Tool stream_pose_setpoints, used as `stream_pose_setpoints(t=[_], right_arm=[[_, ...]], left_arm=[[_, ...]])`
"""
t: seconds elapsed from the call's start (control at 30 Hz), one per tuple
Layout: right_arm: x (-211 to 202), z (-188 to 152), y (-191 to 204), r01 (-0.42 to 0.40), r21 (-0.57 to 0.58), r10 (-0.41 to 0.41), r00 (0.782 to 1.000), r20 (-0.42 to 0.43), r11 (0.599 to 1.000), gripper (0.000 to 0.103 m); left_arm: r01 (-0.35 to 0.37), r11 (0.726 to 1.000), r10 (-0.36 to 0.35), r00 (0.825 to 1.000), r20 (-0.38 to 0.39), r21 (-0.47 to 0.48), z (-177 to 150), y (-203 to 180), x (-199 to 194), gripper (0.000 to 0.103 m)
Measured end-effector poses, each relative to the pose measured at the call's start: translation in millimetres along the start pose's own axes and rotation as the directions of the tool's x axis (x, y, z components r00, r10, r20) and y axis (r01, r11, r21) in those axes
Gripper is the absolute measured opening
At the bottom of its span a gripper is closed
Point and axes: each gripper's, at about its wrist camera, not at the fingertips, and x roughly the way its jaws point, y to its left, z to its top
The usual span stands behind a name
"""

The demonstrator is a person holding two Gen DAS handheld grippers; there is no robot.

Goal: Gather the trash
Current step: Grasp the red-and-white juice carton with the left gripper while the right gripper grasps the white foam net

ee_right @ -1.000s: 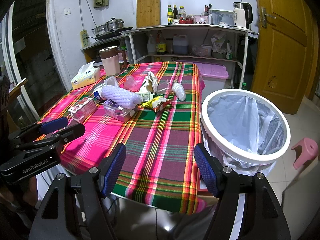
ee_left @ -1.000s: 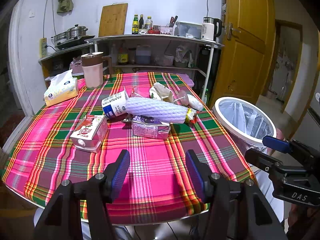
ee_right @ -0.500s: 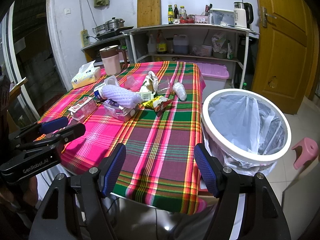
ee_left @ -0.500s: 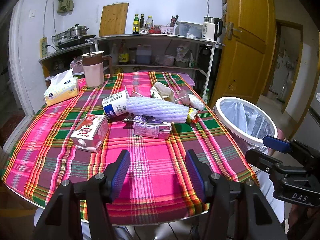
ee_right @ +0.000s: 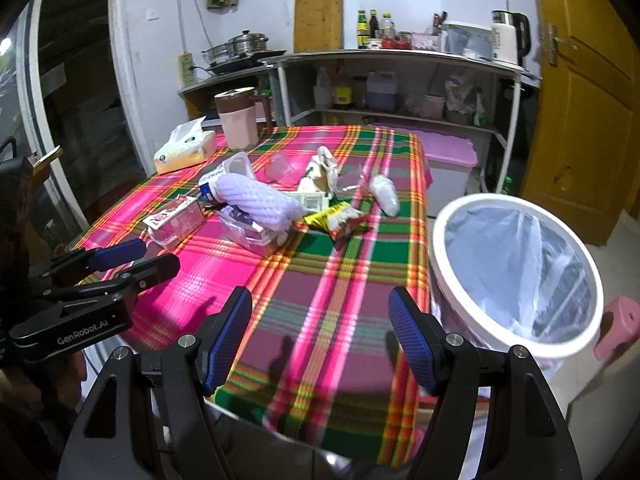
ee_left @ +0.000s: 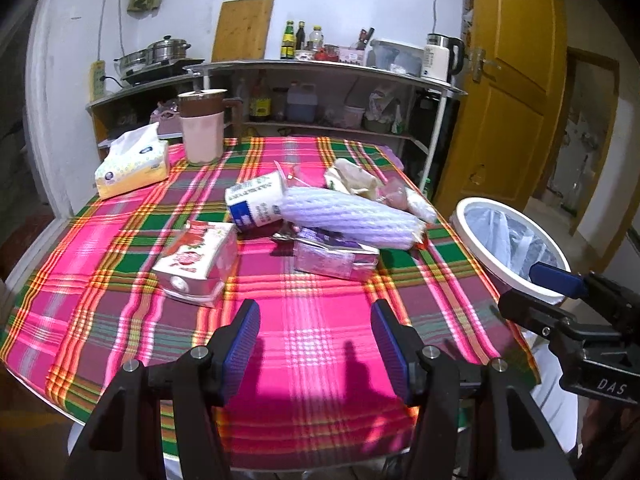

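While I hold both tools over the near edge of the plaid table (ee_left: 120,240), my left gripper (ee_left: 314,346) has its jaws spread wide with nothing between the blue pads, and my right gripper (ee_right: 320,338) is just as wide apart and equally bare.

The trash sits heaped at the middle of the cloth. A white foam net sleeve (ee_left: 346,218) lies on its side, its long axis running from the far left toward the near right in the left view, its right end aimed at the white bin (ee_right: 516,276) that stands off the table's right edge. A white and blue paper cup (ee_left: 256,200) lies tipped at the sleeve's left end, mouth turned up and away from me. A purple flattened carton (ee_left: 334,258) lies just in front of the sleeve, and a pink milk carton (ee_left: 196,260) rests to the left, its long axis pointing away from me. A yellow snack wrapper (ee_right: 336,218) lies nearer the bin side.

Compared with a second ago, both grippers have edged forward and the heap looms larger; the litter itself has not shifted.
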Motion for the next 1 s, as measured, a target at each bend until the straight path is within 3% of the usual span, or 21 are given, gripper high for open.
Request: stream_pose_setpoints(t=[0.5, 0.63, 1.0], right_arm=[[65, 49, 15, -0.095, -0.115, 0.094, 0.995, -0.014, 0.989, 0.071], [83, 54, 18, -0.111, -0.141, 0.106, 0.994, -0.041, 0.984, 0.071], [107, 65, 27, -0.160, -0.202, 0.144, 0.985, -0.092, 0.966, 0.071]], left_arm=[[-0.093, 0.993, 0.094, 0.996, 0.010, -0.071, 23, 66, 30, 0.062], [-0.094, 0.993, 0.095, 0.995, 0.009, -0.073, 29, 82, 41, 0.068], [-0.063, 0.997, 0.060, 0.997, -0.041, -0.055, 32, 96, 72, 0.071]])
